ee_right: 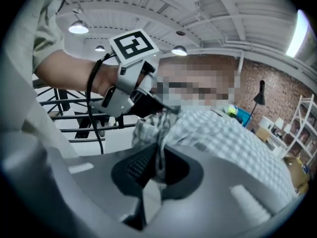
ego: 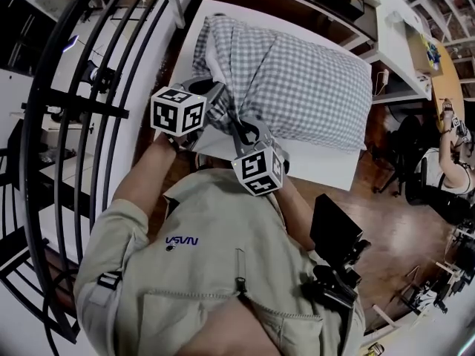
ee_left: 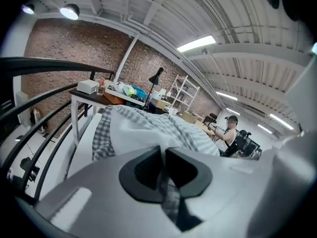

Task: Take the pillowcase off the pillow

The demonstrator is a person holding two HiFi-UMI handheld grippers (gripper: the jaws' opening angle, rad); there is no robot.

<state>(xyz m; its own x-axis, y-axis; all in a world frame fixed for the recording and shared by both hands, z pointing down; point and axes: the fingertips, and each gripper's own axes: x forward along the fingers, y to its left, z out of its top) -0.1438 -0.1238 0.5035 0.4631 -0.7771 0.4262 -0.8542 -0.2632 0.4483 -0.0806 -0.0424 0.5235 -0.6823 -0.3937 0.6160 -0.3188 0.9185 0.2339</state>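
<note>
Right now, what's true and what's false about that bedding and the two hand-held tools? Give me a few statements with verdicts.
1. The left gripper has its jaws shut on the checked pillowcase. True.
2. The right gripper is open and empty. False: its jaws also pinch the pillowcase fabric.
3. The pillowcase lies on the floor. False: it rests on a white table.
4. The two grippers hold the fabric close together, at the end nearest the person. True.

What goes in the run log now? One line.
left gripper: shut on pillowcase | right gripper: shut on pillowcase | pillowcase: not yet off
</note>
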